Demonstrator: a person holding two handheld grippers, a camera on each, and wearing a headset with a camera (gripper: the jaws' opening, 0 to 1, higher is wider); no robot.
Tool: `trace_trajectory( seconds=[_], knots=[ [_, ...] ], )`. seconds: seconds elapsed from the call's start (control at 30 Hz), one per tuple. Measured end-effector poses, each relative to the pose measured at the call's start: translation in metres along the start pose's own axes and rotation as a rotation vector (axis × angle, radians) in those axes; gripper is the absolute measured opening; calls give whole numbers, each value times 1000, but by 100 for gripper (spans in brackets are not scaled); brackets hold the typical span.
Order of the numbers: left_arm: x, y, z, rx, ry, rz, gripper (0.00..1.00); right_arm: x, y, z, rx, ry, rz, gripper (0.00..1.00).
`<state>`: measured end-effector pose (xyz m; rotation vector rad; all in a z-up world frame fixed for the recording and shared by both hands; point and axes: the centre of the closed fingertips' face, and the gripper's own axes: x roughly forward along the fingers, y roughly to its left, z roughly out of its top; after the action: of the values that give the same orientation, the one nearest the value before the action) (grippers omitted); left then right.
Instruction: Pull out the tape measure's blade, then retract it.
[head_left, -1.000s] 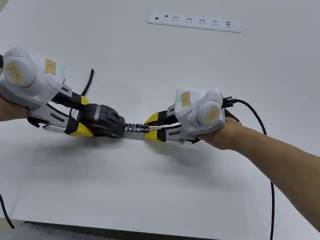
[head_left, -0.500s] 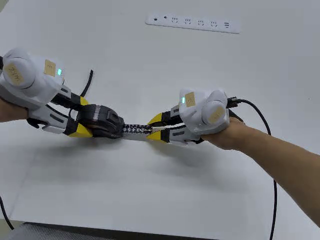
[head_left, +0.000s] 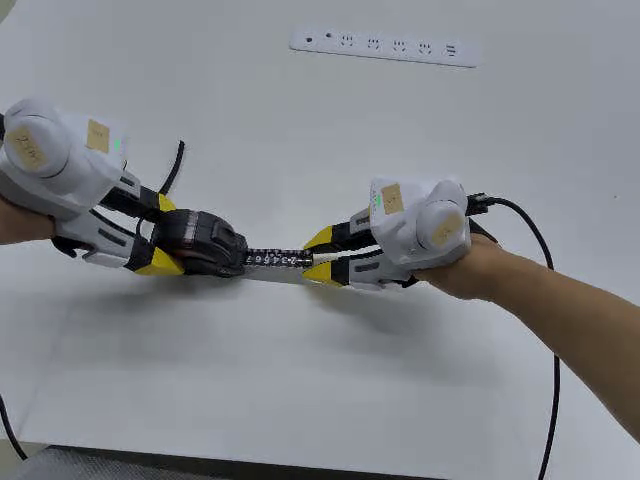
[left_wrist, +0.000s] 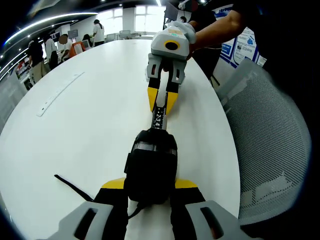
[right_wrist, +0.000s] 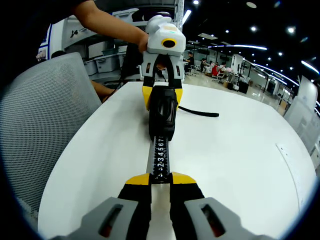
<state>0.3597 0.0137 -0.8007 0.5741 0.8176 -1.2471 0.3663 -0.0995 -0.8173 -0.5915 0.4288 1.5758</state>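
Observation:
A black tape measure (head_left: 203, 243) rests just above the white table, clamped by my left gripper (head_left: 172, 236), whose yellow-tipped fingers press both sides of the case (left_wrist: 151, 165). A short stretch of dark blade (head_left: 278, 259) with white numerals runs from the case to my right gripper (head_left: 322, 254), which is shut on the blade's end. In the right gripper view the blade (right_wrist: 159, 155) runs straight from my fingertips (right_wrist: 159, 178) to the case (right_wrist: 162, 114). In the left gripper view the right gripper (left_wrist: 161, 98) pinches the blade (left_wrist: 157, 118) ahead of the case.
A white power strip (head_left: 382, 46) lies at the far side of the white table (head_left: 300, 380). Black cables trail from both grippers, one by the left gripper (head_left: 175, 165) and one behind the right hand (head_left: 530, 240). A grey mesh chair (left_wrist: 265, 140) stands past the table's edge.
My right gripper has moved to the right, away from the case, and more of the blade shows between the grippers. The left gripper and case have held still.

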Motion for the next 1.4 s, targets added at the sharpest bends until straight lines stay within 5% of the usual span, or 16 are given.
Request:
trace_trajectory(
  seconds=[1.4],
  knots=[
    [0, -2, 2, -1, 0, -7, 29, -35, 1, -31, 2, 42, -21, 11]
  ],
)
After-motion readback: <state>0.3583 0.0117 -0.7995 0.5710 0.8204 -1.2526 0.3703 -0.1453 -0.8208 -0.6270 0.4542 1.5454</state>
